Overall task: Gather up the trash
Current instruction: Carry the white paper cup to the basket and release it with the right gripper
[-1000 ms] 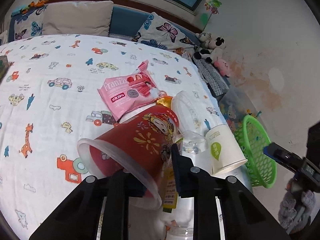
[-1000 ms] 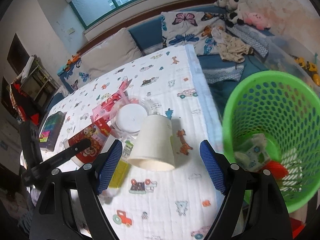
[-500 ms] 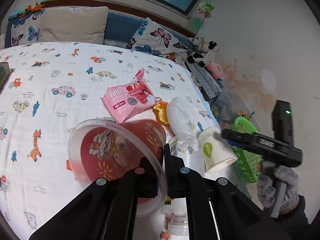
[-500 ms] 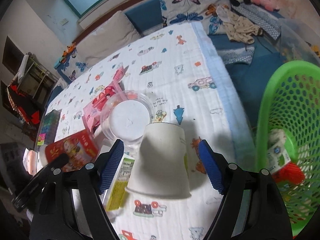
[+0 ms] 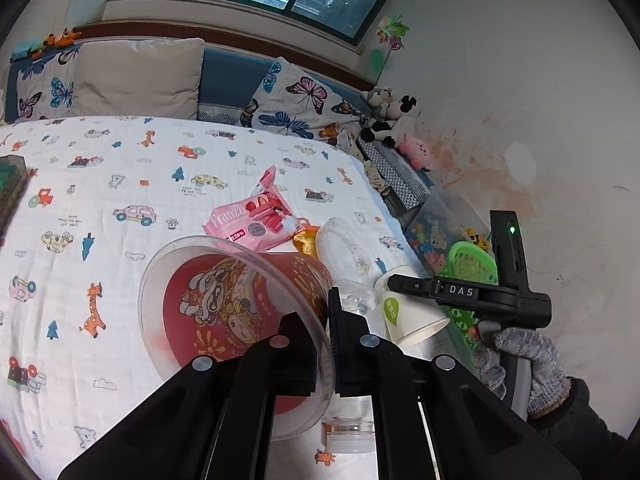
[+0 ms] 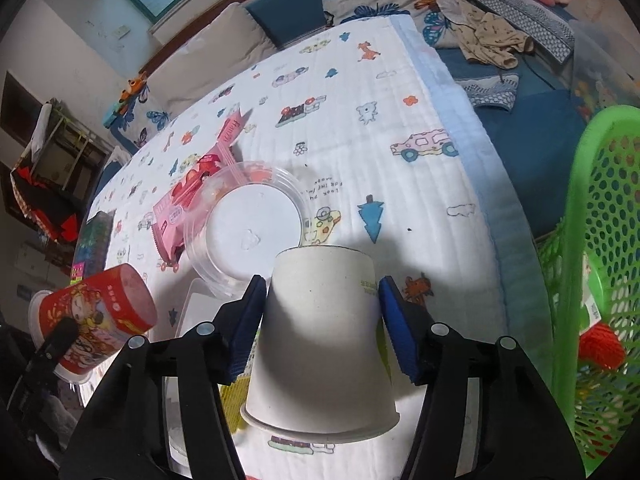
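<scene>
My left gripper [image 5: 320, 320] is shut on the rim of a red noodle cup [image 5: 236, 308] and holds it tilted above the bed; the cup also shows in the right wrist view [image 6: 94, 316]. My right gripper [image 6: 322, 316] straddles a white paper cup [image 6: 320, 344] lying on the blanket, its blue pads touching both sides. The paper cup [image 5: 408, 316] and the right gripper [image 5: 452, 292] show in the left wrist view. A green basket [image 6: 600, 264] holding some trash stands at the right beside the bed.
A pink snack wrapper [image 5: 256, 220], a clear plastic lid [image 6: 248, 232], a small orange wrapper [image 5: 306, 240] and a clear bottle [image 5: 348, 432] lie on the printed blanket [image 5: 120, 200]. Pillows and plush toys line the far edge. A dark box [image 6: 94, 236] sits at left.
My left gripper has lifted the red cup off the blanket. My right gripper has moved forward over the paper cup and narrowed onto its sides.
</scene>
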Motion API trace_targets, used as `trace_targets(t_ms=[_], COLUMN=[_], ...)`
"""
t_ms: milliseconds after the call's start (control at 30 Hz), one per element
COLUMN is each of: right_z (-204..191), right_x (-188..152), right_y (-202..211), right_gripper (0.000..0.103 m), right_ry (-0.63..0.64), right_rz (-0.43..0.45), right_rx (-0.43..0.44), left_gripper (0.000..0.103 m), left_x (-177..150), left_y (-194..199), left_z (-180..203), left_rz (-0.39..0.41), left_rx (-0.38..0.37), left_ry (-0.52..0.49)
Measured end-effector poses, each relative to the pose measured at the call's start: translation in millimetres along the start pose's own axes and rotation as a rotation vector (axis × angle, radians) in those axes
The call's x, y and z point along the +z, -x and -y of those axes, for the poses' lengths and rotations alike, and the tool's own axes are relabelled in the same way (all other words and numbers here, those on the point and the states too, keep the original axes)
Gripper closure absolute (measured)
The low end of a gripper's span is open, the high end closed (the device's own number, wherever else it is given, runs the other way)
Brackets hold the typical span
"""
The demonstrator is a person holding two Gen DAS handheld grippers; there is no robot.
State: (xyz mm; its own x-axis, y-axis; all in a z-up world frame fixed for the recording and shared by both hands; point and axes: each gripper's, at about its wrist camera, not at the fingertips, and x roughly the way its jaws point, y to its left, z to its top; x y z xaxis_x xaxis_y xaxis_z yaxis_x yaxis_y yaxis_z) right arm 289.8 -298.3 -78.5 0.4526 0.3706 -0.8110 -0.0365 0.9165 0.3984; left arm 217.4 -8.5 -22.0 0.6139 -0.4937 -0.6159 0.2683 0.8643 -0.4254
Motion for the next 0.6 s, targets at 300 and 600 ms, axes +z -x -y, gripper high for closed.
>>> trace_targets(t_ms=[300, 600], right_z=[4, 31], right_x=[-19, -37], right_y=[50, 126], right_gripper=[0.045, 0.045], right_ry=[0.030, 0.014], right_rz=[0.103, 0.233], right_rx=[-0.010, -0.027], left_gripper=[0.097, 0.097], left_x=[4, 9], left_y=[5, -2], left_z=[29, 77], left_rz=[0.009, 0.001], left_rx=[-0.031, -0.077], left_ry=[-0.054, -0.132])
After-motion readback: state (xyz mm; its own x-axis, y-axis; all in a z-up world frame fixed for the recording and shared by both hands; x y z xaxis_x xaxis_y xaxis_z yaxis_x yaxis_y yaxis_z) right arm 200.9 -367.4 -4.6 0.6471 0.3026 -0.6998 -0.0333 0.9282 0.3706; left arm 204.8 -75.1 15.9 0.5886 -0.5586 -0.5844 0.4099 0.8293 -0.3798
